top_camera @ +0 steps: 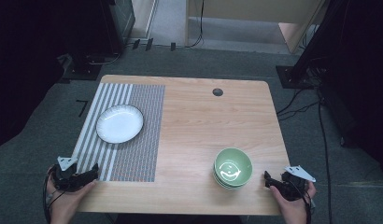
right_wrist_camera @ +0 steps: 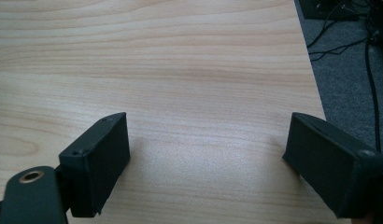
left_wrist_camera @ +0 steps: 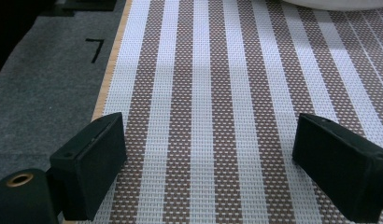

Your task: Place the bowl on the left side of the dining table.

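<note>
Evidently both tongs resting open, empty: left tongs (top_camera: pixel 92 174) lying on striped mat (top_camera: pixel 133 140) near plate (top_camera: pixel 119 123); right tongs (top_camera: pixel 269 179) waiting beside stacked bowls (top_camera: pixel 232 168) on tabletop (top_camera: pixel 203 121), readying reach.

We look down on a light wooden surface (top_camera: pixel 199 116) with rounded corners and a small round cable hole (top_camera: pixel 217 92) near its far edge; a striped brown-and-white placemat (top_camera: pixel 129 140) covers its left part; around it we see grey carpet floor (top_camera: pixel 35 149), with a small black mark (top_camera: pixel 83 107) taped or drawn on it left of the surface; beyond the far edge the floor turns paler, and pale wooden furniture panels (top_camera: pixel 255 14) stand there; dark stands and black equipment (top_camera: pixel 320 42) fill both upper corners, left and right; black cables (top_camera: pixel 320 121) trail over the carpet on the right; soft light falls evenly from above.
</note>
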The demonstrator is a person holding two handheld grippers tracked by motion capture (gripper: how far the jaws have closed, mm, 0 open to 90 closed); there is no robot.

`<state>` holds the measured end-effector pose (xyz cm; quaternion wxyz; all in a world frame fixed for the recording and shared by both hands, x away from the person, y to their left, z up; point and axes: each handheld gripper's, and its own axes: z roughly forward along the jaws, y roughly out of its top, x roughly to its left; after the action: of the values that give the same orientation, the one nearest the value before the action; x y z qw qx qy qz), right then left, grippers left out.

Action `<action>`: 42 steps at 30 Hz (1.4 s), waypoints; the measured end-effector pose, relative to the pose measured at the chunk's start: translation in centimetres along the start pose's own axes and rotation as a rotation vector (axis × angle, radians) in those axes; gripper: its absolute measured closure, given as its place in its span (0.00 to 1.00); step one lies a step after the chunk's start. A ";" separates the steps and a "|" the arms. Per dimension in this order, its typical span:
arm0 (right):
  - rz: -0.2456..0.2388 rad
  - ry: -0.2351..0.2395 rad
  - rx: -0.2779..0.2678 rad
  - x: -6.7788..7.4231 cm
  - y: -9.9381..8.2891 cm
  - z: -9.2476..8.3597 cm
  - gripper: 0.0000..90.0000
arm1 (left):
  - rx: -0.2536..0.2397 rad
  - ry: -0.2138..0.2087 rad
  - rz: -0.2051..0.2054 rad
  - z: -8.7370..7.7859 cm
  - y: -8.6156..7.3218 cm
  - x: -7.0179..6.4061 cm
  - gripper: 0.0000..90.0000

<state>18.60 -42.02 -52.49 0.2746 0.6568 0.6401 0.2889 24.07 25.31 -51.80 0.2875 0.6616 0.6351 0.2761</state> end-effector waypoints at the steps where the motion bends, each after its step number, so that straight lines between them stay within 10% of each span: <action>1: 0.000 0.001 0.000 0.0 0.0 0.0 0.16 | 0.000 0.000 0.000 0.0 0.0 0.0 0.10; 42: 0.053 0.029 -0.126 2.0 3.4 -5.2 0.25 | 0.000 0.001 -0.003 0.0 0.0 0.0 0.10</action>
<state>17.14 -40.14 -46.39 0.2983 0.6509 0.6068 0.3452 24.08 25.28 -51.80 0.2877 0.6603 0.6364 0.2762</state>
